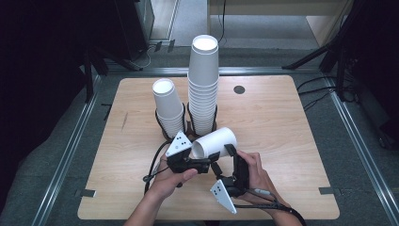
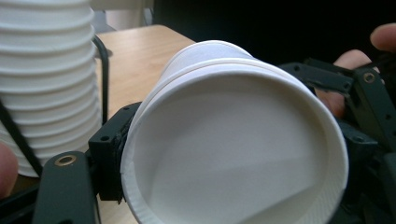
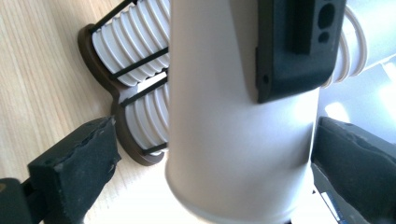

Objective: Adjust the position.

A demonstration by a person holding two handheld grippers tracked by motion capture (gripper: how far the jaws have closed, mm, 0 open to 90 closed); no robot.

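The paper cup (image 1: 214, 142) lies on its side above the tabletop (image 1: 282, 122), at about 6 o'clock from the tall cup stack (image 1: 203, 89), its mouth toward 8 o'clock. The left claw (image 1: 200, 162) is clenched on the cup's rim, one jaw outside the wall. The right claw (image 1: 230, 153) is released: its jaws stand either side of the cup, clear of it. A shorter cup stack (image 1: 168, 108) sits at 9 o'clock from the tall one, both in a black wire holder (image 1: 188, 127).

The paper cup (image 2: 233, 140) loses its lower rim to the frame's bottom edge (left gripper view); it hides the table (image 2: 135, 51) behind.
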